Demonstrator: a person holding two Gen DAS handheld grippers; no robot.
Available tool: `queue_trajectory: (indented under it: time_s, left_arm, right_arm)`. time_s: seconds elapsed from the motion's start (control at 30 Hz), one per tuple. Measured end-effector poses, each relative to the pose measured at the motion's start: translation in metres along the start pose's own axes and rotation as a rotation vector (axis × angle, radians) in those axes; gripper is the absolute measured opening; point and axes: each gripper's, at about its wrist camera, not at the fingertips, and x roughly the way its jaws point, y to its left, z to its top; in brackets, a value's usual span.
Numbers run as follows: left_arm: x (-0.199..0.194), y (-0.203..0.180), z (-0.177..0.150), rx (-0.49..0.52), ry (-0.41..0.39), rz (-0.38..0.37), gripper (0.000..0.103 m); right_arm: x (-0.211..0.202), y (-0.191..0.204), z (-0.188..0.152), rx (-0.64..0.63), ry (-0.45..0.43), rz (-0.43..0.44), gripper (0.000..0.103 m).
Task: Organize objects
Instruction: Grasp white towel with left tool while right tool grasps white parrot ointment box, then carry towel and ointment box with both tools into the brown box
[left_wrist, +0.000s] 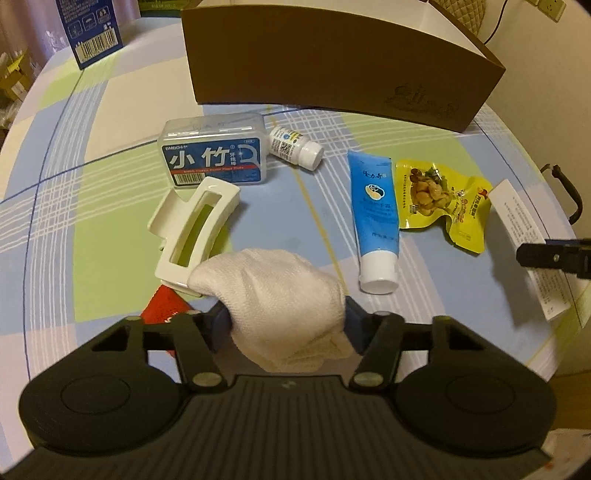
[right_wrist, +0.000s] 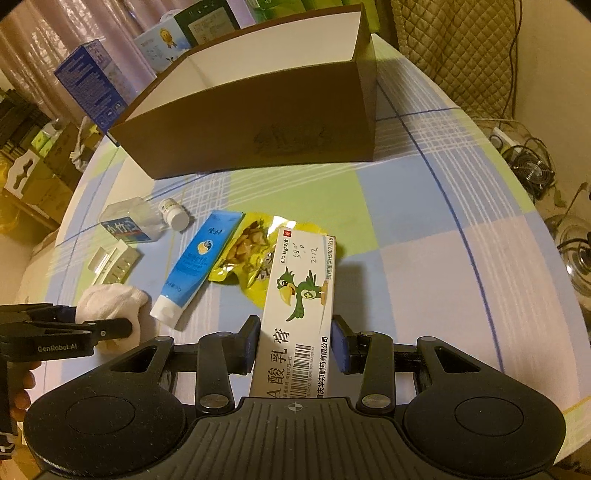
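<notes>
Pick-up step: left hand-held gripper (left_wrist: 286, 325) is clamped on the white sock (left_wrist: 277, 295); right hand-held gripper (right_wrist: 295, 341) grips the ointment box (right_wrist: 295, 314). Both sit low over the counter (right_wrist: 424, 258). Next: carry each into the open cardboard box (right_wrist: 258, 129) beyond.

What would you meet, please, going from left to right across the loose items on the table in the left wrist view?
Hair claw clip → floss pick box → small white bottle → blue tube → yellow snack packet → white carton.
</notes>
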Motion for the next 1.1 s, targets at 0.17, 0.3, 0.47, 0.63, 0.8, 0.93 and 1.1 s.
queue_trajectory:
  time_s: [0.17,0.3,0.47,0.63,0.8,0.93,1.1]
  left_arm:
    - [-0.004,-0.006,-0.001,-0.011,-0.007,0.022,0.046]
    - [-0.014,-0.012,-0.002,-0.021,-0.028,0.024,0.044]
    - [-0.031,-0.023,0.002,-0.033,-0.074,0.035,0.044]
    - [-0.047,-0.034,0.010,-0.045,-0.124,0.049,0.044]
    - [-0.061,-0.044,0.019,-0.044,-0.168,0.056,0.044]
    - [-0.068,-0.048,0.027,-0.037,-0.189,0.059,0.044]
    - [-0.076,-0.050,0.040,-0.018,-0.217,0.058,0.044]
  right_arm:
    - [-0.003,-0.009,0.006,-0.024,-0.003,0.018,0.037]
    - [-0.005,-0.014,0.011,-0.044,-0.006,0.036,0.037]
    - [-0.009,-0.016,0.018,-0.080,-0.010,0.056,0.037]
    - [-0.017,-0.016,0.024,-0.112,-0.025,0.082,0.037]
    - [-0.024,-0.018,0.031,-0.124,-0.042,0.106,0.037]
    - [-0.028,-0.018,0.034,-0.123,-0.046,0.120,0.037]
    - [-0.029,-0.014,0.040,-0.114,-0.054,0.128,0.037]
